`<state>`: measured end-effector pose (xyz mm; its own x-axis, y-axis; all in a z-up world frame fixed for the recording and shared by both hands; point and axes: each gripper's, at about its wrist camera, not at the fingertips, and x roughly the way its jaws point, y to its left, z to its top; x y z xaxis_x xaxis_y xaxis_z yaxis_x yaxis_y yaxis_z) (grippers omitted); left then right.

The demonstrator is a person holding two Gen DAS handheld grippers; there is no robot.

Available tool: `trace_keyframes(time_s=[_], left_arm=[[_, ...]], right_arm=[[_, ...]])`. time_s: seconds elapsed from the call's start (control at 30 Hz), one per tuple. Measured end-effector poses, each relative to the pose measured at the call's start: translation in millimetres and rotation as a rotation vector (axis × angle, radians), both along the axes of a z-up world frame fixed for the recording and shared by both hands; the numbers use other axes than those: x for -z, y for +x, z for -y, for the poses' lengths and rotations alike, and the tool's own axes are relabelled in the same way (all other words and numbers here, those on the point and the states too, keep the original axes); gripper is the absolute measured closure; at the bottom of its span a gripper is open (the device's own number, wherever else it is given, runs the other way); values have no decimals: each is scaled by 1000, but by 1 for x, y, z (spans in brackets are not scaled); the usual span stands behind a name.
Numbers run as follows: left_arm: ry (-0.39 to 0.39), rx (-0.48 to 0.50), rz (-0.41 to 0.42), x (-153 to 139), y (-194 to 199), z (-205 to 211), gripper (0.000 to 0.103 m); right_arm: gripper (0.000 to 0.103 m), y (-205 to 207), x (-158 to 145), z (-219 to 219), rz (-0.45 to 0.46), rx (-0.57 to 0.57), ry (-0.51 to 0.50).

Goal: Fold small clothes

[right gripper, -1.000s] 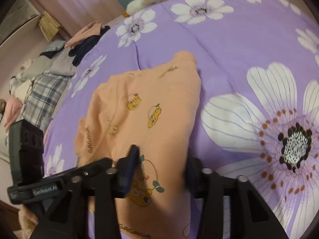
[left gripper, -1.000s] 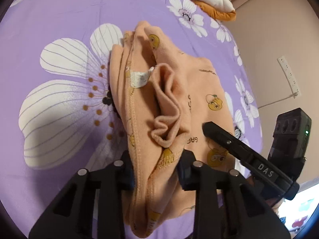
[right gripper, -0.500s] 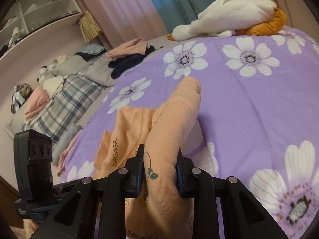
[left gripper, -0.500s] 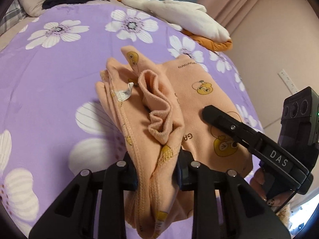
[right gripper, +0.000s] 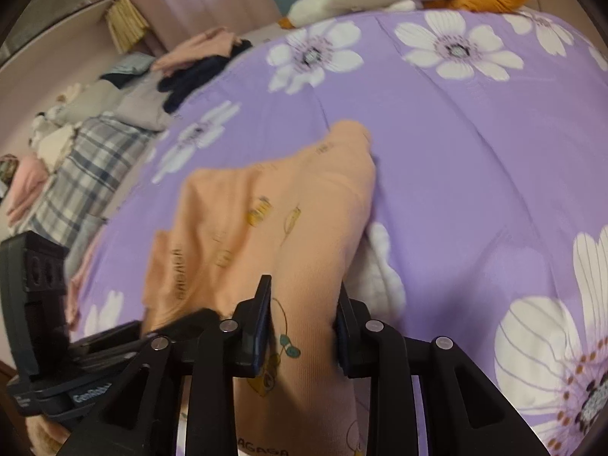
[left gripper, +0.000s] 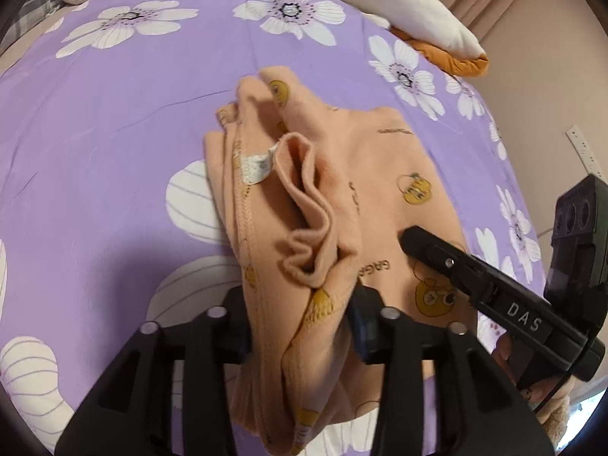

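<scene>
Now we ease left tongs (left gripper: pixel 300 326) apart, garment (left gripper: pixel 342 190) edge loose between, laying fold on bed (left gripper: pixel 114 114); right tongs (right gripper: pixel 302 328) clench other edge, keeping cloth taut.

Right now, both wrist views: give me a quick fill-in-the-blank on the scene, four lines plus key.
1. The garment between the fingers of both grippers is ____ in colour.
2. It lies on a ____ bedspread with white flowers.
3. The white label shows in the ____ wrist view.
4. The right gripper is ____ on a fold of the garment.

Missing: peach; purple; left; shut
</scene>
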<state>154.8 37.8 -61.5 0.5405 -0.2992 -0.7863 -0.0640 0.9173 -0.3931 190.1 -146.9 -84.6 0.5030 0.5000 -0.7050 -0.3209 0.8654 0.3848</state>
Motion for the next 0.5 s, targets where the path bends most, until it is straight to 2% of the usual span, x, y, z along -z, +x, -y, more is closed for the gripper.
trace_keyframes(time_s=[0.1, 0.27, 0.33, 0.43, 0.5], left_arm=[[26, -35, 11, -6, -8, -2, 48], [98, -72, 75, -35, -29, -7, 18], [109, -78, 123, -52, -42, -10, 13], [121, -88, 181, -76, -63, -11, 0], [130, -84, 206, -88, -75, -10, 0]], right_arm=[[65, -3, -3, 5, -14, 19, -1], [53, -21, -32, 15, 60, 66, -63], [31, -34, -51, 22, 110, 78, -47], [29, -56, -76, 27, 187, 79, -29], [28, -70, -87, 28, 217, 78, -38]])
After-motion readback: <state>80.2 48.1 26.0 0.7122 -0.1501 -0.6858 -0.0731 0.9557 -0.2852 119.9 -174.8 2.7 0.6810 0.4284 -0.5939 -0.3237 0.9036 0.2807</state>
